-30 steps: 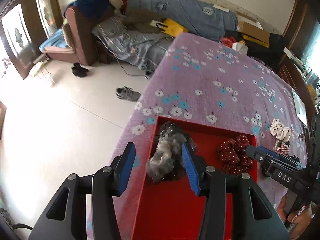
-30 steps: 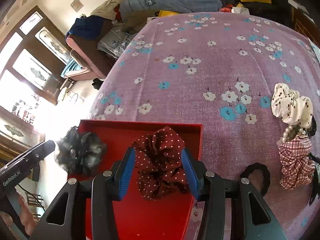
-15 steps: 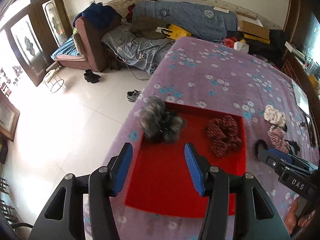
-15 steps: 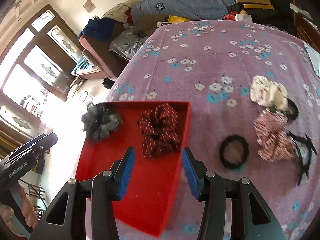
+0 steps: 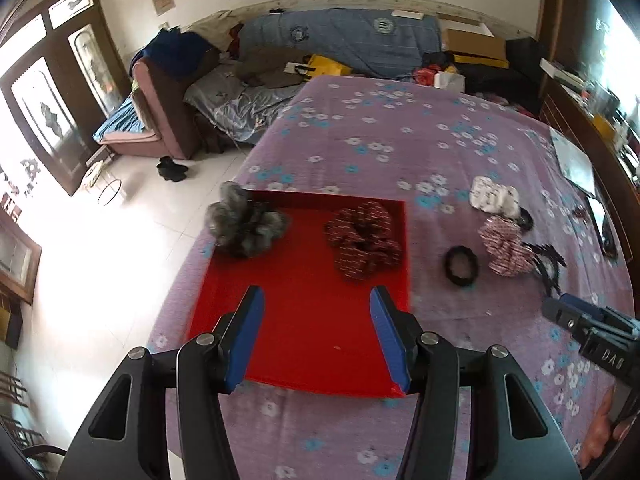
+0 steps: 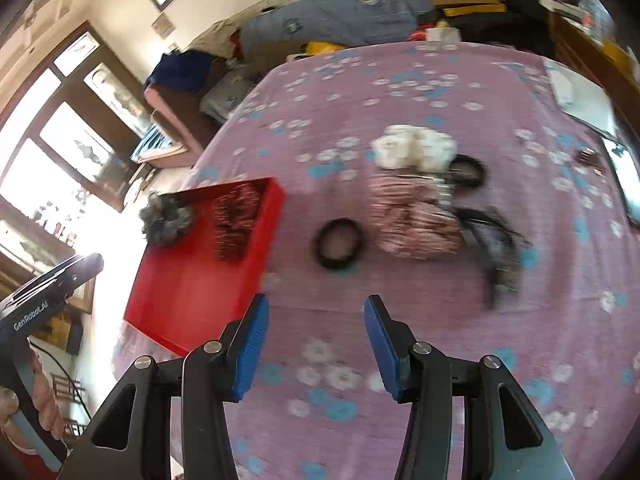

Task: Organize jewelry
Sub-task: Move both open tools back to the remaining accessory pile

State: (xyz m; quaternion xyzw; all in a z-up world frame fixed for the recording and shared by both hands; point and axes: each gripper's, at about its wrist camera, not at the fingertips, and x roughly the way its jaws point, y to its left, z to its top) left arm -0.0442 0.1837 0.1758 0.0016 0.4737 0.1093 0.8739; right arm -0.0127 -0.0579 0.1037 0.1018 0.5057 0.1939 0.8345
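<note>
Hovering tilted downward: left gripper (image 5: 316,334) over red tray (image 5: 304,344), right gripper (image 6: 316,344) over floral cloth (image 6: 440,360); both released, empty.

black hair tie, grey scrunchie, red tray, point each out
black hair tie (image 5: 462,265), left wrist view, on its ring
grey scrunchie (image 5: 244,226), left wrist view, on its middle
red tray (image 5: 312,344), left wrist view, on its bare floor

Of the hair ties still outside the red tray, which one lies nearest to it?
The plain black ring hair tie, lying alone on the purple cloth right of the red tray; the pink plaid and white scrunchies sit farther off.
</note>
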